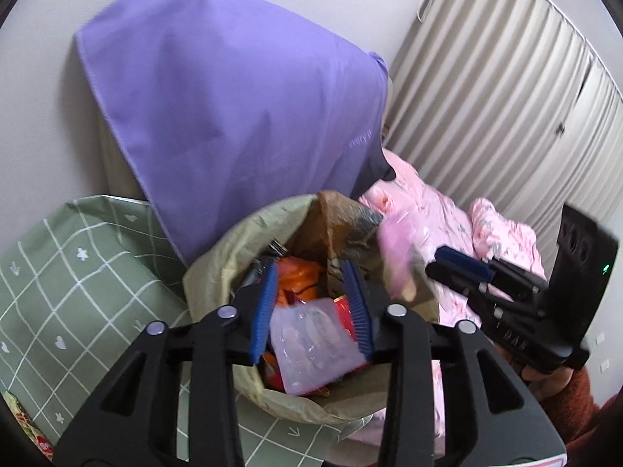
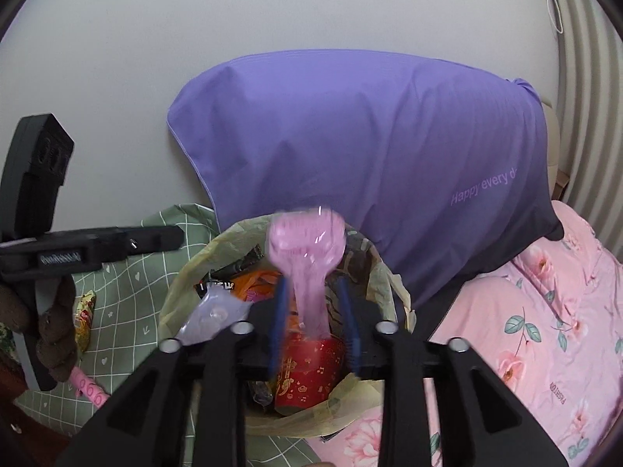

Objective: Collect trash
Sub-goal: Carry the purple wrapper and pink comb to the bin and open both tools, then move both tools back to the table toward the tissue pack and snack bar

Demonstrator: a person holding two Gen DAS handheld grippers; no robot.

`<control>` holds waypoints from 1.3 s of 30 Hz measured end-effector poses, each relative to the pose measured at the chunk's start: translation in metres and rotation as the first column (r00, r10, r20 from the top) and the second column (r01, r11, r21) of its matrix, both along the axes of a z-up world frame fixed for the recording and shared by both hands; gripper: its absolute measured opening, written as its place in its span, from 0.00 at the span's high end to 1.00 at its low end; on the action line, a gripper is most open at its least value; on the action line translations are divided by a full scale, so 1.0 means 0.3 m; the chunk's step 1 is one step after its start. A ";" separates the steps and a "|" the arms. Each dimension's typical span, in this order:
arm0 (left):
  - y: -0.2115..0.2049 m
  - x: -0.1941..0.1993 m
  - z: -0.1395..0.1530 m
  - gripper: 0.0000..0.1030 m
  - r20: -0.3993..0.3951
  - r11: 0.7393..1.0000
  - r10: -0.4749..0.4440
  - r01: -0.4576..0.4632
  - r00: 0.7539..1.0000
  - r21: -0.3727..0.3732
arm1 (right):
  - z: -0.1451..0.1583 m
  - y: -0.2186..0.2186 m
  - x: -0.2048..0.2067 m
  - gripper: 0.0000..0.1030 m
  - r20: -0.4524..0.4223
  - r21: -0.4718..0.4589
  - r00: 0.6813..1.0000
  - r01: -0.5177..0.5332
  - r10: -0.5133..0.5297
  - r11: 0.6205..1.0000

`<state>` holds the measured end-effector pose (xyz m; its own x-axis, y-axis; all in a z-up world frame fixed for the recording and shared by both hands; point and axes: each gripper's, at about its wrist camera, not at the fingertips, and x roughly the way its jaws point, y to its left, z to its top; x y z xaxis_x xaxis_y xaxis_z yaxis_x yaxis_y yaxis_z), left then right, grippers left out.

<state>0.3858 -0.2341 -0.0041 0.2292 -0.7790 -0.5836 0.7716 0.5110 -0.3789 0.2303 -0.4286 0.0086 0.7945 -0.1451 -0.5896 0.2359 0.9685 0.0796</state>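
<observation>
A pale yellow-green trash bag (image 1: 218,249) (image 2: 183,284) stands open on the bed, holding orange wrappers (image 1: 300,272) and a red printed cup (image 2: 311,366). My left gripper (image 1: 310,268) hangs over its mouth, open. A clear lilac plastic tray (image 1: 311,342) lies below, between the blue pads (image 1: 264,311), with a gap on the left side. My right gripper (image 2: 311,284) is open over the same bag. A blurred pink plastic piece (image 2: 307,257) sits loose between its fingers, clear of both pads. Each gripper shows at the edge of the other's view (image 1: 459,268) (image 2: 117,241).
A purple pillow (image 1: 233,109) leans on the wall behind the bag. Green checked bedding (image 1: 78,280) lies left, a pink floral quilt (image 2: 525,311) right, and a pleated curtain (image 1: 486,97) at far right. A gold wrapper (image 2: 85,319) and a pink item (image 2: 91,389) lie on the green bedding.
</observation>
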 end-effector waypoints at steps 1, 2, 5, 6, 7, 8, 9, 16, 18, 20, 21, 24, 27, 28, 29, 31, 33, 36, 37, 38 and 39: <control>0.014 0.003 0.007 0.62 0.005 1.000 0.014 -0.014 1.000 -0.003 | -0.004 0.001 0.003 0.68 -0.003 0.001 1.000 0.003 -0.003 1.000; 0.037 0.006 0.017 0.59 0.015 0.999 0.038 -0.038 0.999 -0.004 | -0.007 0.002 0.008 0.68 -0.007 0.000 1.000 0.006 -0.006 1.000; 0.125 0.012 0.036 0.53 0.044 0.994 0.113 -0.113 0.993 0.003 | 0.000 0.019 0.010 0.67 -0.001 -0.012 1.000 0.007 -0.007 1.000; 0.152 0.013 0.039 0.50 0.050 0.991 0.135 -0.135 0.990 0.004 | 0.006 0.026 0.011 0.67 0.006 -0.013 1.000 0.005 -0.004 1.000; 0.197 0.013 0.035 0.49 0.057 0.986 0.165 -0.166 0.985 0.006 | 0.014 0.035 0.014 0.67 0.015 -0.013 1.000 -0.001 0.001 1.000; 0.248 0.013 0.030 0.49 0.060 0.979 0.201 -0.202 0.978 0.010 | 0.025 0.050 0.017 0.67 0.029 -0.013 1.000 -0.012 0.012 1.000; 0.298 0.013 0.022 0.49 0.062 0.971 0.236 -0.238 0.970 0.012 | 0.035 0.064 0.021 0.67 0.042 -0.013 0.999 -0.023 0.024 1.000; 0.712 0.031 -0.048 0.48 0.070 0.857 0.512 -0.515 0.856 0.033 | 0.102 0.219 0.079 0.57 0.142 -0.032 0.982 -0.120 0.123 0.992; 0.844 0.036 -0.073 0.48 0.053 0.804 0.591 -0.593 0.805 0.042 | 0.104 0.255 0.104 0.52 0.157 -0.006 0.974 -0.167 0.166 0.986; 0.974 0.030 -0.098 0.47 0.044 0.738 0.672 -0.673 0.739 0.048 | 0.092 0.300 0.143 0.52 0.145 0.020 0.965 -0.224 0.219 0.974; 1.056 0.017 -0.112 0.43 0.035 0.692 0.719 -0.720 0.694 0.048 | 0.083 0.319 0.158 0.51 0.136 0.023 0.961 -0.246 0.241 0.969; 1.195 -0.018 -0.151 0.40 -0.004 0.613 0.790 -0.788 0.614 0.056 | 0.054 0.395 0.199 0.45 0.119 0.020 0.942 -0.318 0.313 0.948; 1.276 -0.061 -0.215 0.40 -0.038 0.571 0.820 -0.815 0.570 0.097 | 0.024 0.470 0.240 0.45 0.098 0.053 0.909 -0.411 0.405 0.910; 1.294 -0.078 -0.237 0.40 -0.049 0.562 0.827 -0.819 0.560 0.113 | 0.012 0.499 0.256 0.45 0.077 0.063 0.896 -0.442 0.437 0.895; 1.307 -0.090 -0.250 0.40 -0.058 0.557 0.830 -0.821 0.555 0.122 | -0.005 0.540 0.278 0.45 0.040 0.066 0.876 -0.483 0.481 0.873; 1.320 -0.129 -0.268 0.40 -0.069 0.550 0.835 -0.824 0.546 0.134 | -0.037 0.626 0.308 0.45 -0.018 0.055 0.829 -0.557 0.558 0.829; 1.328 -0.163 -0.274 0.40 -0.067 0.541 0.841 -0.828 0.538 0.147 | -0.074 0.720 0.334 0.45 -0.066 0.047 0.781 -0.619 0.621 0.784; 1.315 -0.201 -0.289 0.40 -0.050 0.532 0.845 -0.826 0.532 0.185 | -0.144 0.839 0.377 0.45 -0.101 0.061 0.728 -0.676 0.679 0.734; 1.308 -0.214 -0.292 0.40 -0.035 0.525 0.848 -0.828 0.529 0.198 | -0.173 0.876 0.397 0.45 -0.114 0.086 0.705 -0.695 0.700 0.714; 1.302 -0.227 -0.293 0.40 -0.016 0.514 0.852 -0.831 0.523 0.212 | -0.210 0.922 0.421 0.45 -0.130 0.120 0.676 -0.716 0.726 0.688; 1.302 -0.238 -0.295 0.40 -0.004 0.506 0.856 -0.834 0.518 0.220 | -0.237 0.954 0.432 0.45 -0.150 0.135 0.658 -0.726 0.738 0.674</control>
